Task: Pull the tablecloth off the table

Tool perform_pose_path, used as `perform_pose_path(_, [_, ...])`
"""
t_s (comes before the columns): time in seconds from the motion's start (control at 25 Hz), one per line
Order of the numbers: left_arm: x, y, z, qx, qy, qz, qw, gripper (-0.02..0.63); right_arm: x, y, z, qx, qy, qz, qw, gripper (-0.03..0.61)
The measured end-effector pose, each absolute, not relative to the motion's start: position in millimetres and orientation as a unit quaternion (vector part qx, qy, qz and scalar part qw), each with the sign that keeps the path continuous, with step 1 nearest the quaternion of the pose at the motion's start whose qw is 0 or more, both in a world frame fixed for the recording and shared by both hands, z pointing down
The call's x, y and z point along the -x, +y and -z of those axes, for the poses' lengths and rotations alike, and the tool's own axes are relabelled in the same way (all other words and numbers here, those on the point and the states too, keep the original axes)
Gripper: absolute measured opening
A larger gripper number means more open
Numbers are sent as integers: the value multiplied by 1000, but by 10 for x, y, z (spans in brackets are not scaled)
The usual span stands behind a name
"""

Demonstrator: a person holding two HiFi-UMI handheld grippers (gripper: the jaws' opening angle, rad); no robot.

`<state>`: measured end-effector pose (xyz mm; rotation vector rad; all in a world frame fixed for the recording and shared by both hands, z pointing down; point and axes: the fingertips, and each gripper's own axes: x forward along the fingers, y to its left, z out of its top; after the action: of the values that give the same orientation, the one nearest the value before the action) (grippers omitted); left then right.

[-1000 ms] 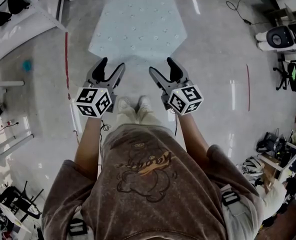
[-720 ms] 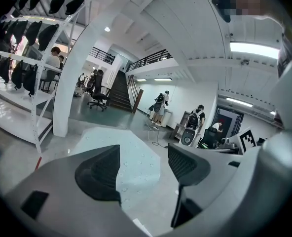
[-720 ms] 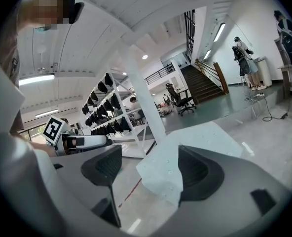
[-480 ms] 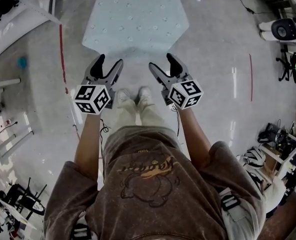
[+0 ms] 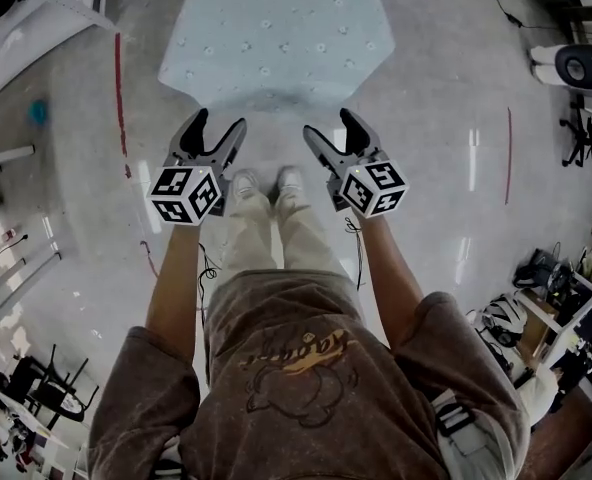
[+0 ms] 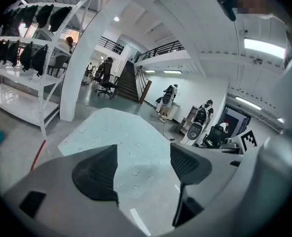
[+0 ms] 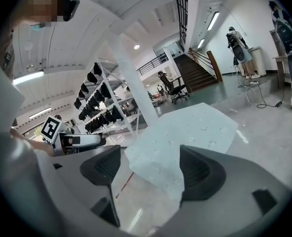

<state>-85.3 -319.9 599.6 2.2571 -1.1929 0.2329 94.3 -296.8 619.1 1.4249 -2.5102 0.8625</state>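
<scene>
A pale blue tablecloth (image 5: pixel 276 38) with small printed dots covers the table ahead of me, and its near edge hangs just beyond both grippers. My left gripper (image 5: pixel 221 123) is held short of that edge. Its jaws are opening and nothing is between them. My right gripper (image 5: pixel 328 125) is level with it, open and empty. The left gripper view shows the tablecloth (image 6: pixel 121 137) past the spread jaws of the left gripper (image 6: pixel 142 163). In the right gripper view, a hanging corner of the tablecloth (image 7: pixel 185 137) lies beyond the right gripper (image 7: pixel 151 168), untouched.
My shoes (image 5: pixel 266 183) stand on glossy grey floor just before the table. A white shelving rack (image 5: pixel 36 18) runs along the left, beside a red floor line (image 5: pixel 119 78). Another red line (image 5: pixel 508 153) and a white machine (image 5: pixel 576 68) are at the right. People stand by distant stairs (image 6: pixel 168 95).
The head view has drifted, so the cloth sits a little higher and nearer the top edge. Both grippers stay side by side in front of its near edge, holding nothing.
</scene>
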Motion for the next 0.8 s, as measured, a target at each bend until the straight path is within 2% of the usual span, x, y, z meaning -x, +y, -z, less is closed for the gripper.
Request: perform_pose_path(0.8, [1072, -3373, -7165, -805, -471, -123, 338, 327, -1113, -3199, -7255, -493, -801, -321, 108, 372])
